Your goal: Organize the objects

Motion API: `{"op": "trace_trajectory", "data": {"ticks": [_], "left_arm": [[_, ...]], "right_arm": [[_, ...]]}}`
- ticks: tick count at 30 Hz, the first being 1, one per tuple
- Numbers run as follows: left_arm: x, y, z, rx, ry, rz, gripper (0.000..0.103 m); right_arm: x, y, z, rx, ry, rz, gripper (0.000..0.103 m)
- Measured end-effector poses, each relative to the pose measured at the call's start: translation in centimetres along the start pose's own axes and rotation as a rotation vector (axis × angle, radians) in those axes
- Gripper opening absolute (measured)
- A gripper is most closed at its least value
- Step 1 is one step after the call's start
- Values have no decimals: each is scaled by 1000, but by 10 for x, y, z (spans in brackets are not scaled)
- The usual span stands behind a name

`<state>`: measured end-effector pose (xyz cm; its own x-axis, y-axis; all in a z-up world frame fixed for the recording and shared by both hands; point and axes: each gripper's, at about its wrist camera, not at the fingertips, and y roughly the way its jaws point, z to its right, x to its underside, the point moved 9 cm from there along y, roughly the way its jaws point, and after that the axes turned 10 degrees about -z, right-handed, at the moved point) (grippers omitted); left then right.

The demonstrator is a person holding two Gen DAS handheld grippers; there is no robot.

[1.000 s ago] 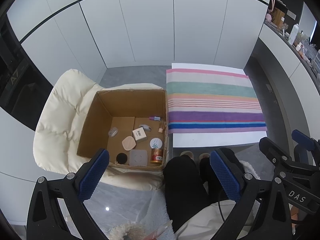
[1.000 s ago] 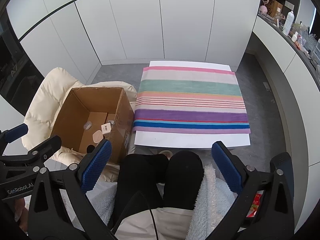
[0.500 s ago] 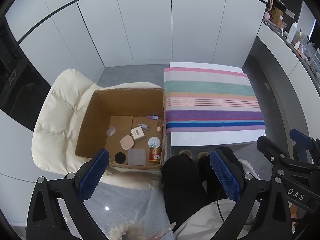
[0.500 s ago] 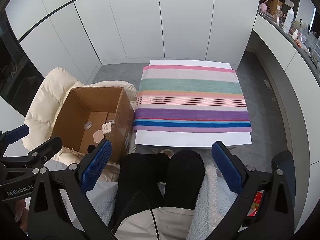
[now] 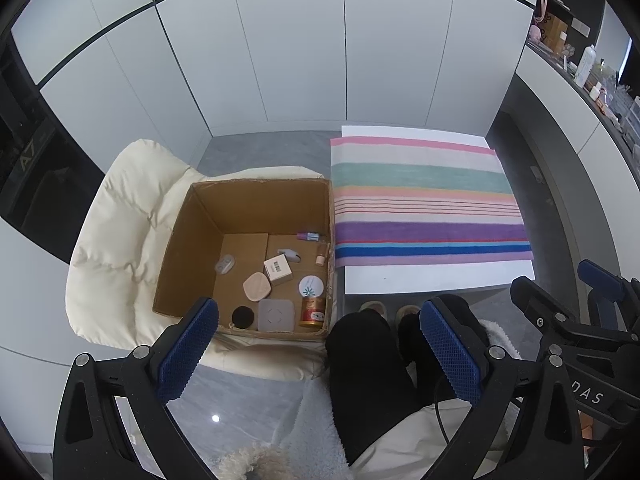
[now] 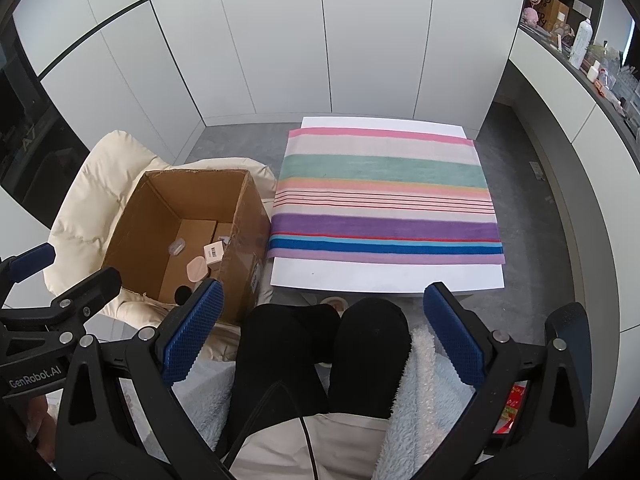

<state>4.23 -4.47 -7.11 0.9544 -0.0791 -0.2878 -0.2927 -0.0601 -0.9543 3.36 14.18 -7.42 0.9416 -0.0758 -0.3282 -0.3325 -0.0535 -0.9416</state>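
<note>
A seated person in black trousers holds a black hand-held gripper with blue ribbed pads in each hand. Both are raised above the lap, jaws spread wide and holding nothing: the left hand-held gripper (image 5: 318, 340) looks down towards an open brown cardboard box (image 5: 256, 196), and the right hand-held gripper (image 6: 318, 326) looks towards a low white tabletop (image 6: 384, 276) covered by a striped multicoloured towel (image 6: 384, 196).

The box rests on a cream padded cushion chair (image 5: 120, 232), just left of the tabletop. The things to organize lie on its floor, close together: a small red and gold tin (image 5: 312, 311) upright by the near right wall, a round white lid with a green mark (image 5: 311, 286), a grey square case (image 5: 276, 315), a black round disc (image 5: 243, 316), a peach rounded compact (image 5: 257, 286) and a white carton with a barcode (image 5: 277, 269).

The risks appear to lie in the reach. The box is deep, so the wide jaws may catch its rim or nudge it on the soft cushion. The flat pieces may slide instead of lifting, and the tin sits tight to the wall with little room for a finger.
</note>
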Motion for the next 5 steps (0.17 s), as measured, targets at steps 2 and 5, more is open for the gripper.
{"op": "trace_trajectory", "data": {"ticks": [2, 5], "left_arm": [[0, 0, 0, -4, 2, 3, 101], [0, 0, 1, -3, 3, 1, 101]], "right_arm": [[0, 0, 0, -3, 3, -3, 102], [1, 0, 1, -3, 4, -4, 102]]}}
